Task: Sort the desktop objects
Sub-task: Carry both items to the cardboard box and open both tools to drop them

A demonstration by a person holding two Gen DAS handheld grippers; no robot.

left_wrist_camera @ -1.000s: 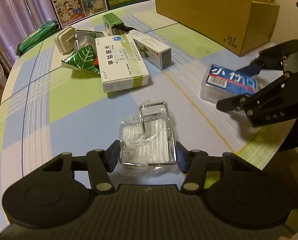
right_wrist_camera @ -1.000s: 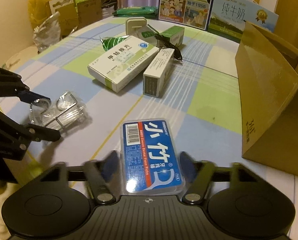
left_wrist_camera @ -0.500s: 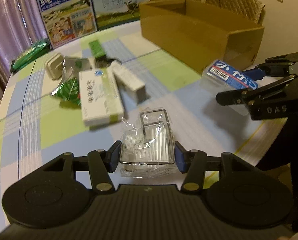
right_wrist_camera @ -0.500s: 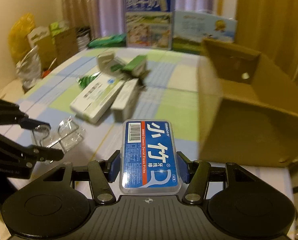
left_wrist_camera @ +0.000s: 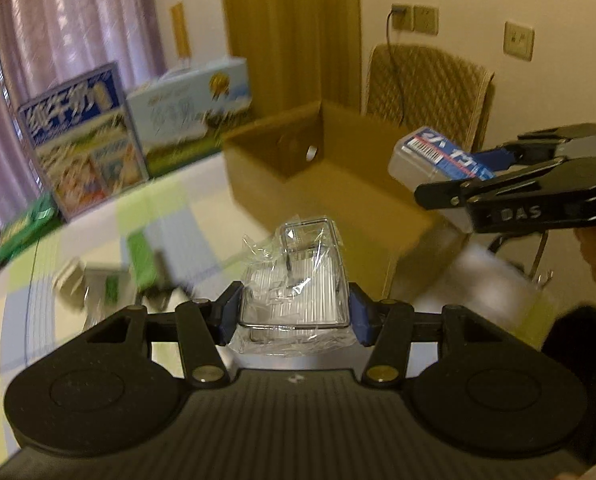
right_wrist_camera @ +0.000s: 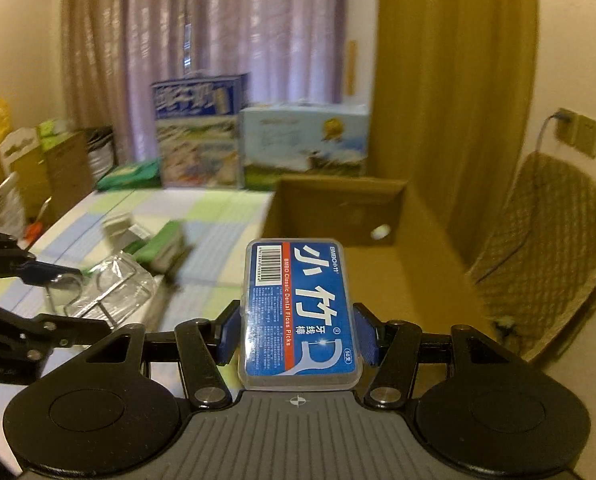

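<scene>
Both tools are loaded, likely so 2 items go into the cardboard box in 1 trip. The right gripper clamps a floss-pick case at centre frame, label up, reading "BMBO Classic Dental Floss Picks" and "50". The left gripper pinches a plastic-wrapped wire rack, raised at lower centre before the box's near wall. Remaining packets at left of the table are too blurred to read.

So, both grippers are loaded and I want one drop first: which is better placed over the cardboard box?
Probably the right gripper: its floss box overhangs the cardboard box; the left gripper looks farther back.
</scene>
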